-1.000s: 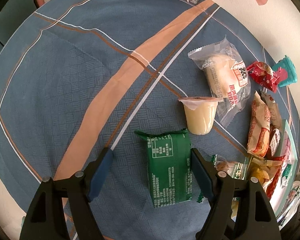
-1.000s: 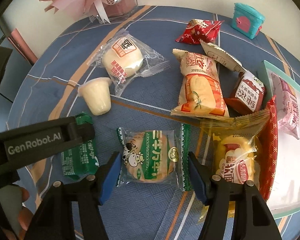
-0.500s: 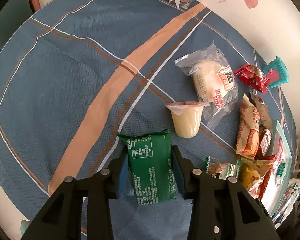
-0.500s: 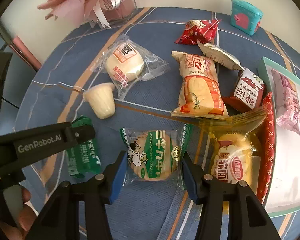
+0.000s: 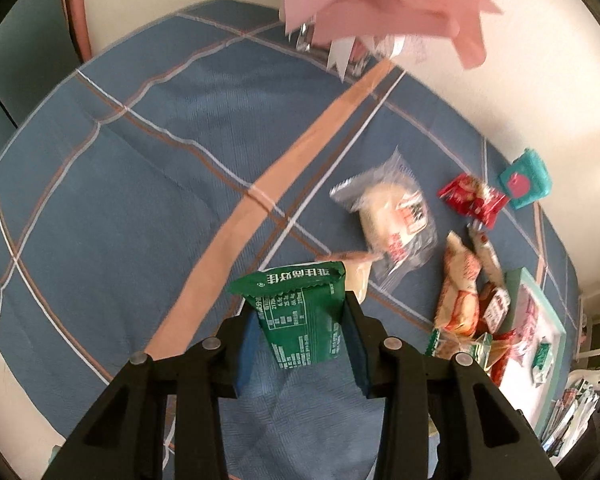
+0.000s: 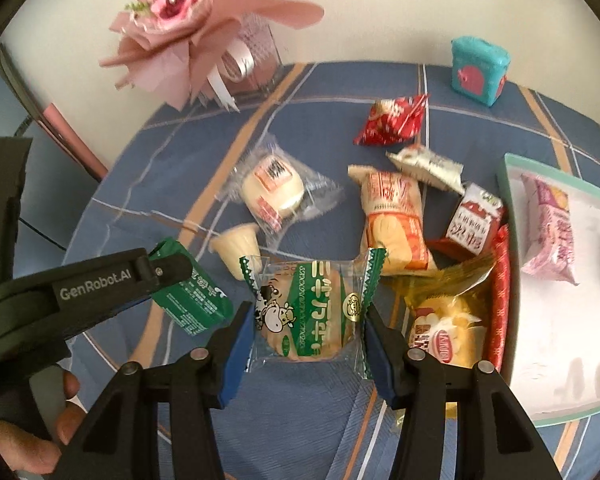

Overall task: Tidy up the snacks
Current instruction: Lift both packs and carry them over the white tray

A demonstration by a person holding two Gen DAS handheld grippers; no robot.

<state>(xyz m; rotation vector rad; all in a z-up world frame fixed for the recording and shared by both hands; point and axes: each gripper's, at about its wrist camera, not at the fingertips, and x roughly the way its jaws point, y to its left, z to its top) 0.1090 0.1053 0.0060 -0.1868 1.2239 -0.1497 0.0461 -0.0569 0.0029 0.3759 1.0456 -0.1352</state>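
Observation:
My left gripper (image 5: 300, 320) is shut on a green snack packet (image 5: 300, 312) and holds it tilted above the blue tablecloth; the packet also shows in the right wrist view (image 6: 190, 300). My right gripper (image 6: 306, 320) is shut on a clear cow-print cracker pack (image 6: 310, 314), lifted off the cloth. A white tray with a teal rim (image 6: 512, 208) lies at the right and holds a pink packet (image 6: 550, 232). Loose snacks lie between: a jelly cup (image 6: 238, 250), a wrapped bun (image 6: 274, 192), an orange bread pack (image 6: 394, 224), a yellow pack (image 6: 446, 320).
A pink flower bouquet (image 6: 192, 24) in a clear vase stands at the table's back. A teal toy box (image 6: 480, 70) sits at the back right, a red packet (image 6: 392, 120) in front of it. A pink chair back (image 5: 74, 8) is beyond the table's left edge.
Both grippers closed on their packets and lifted them off the cloth. The green packet now hangs tilted in the left jaws; the cracker pack rose with the right gripper.

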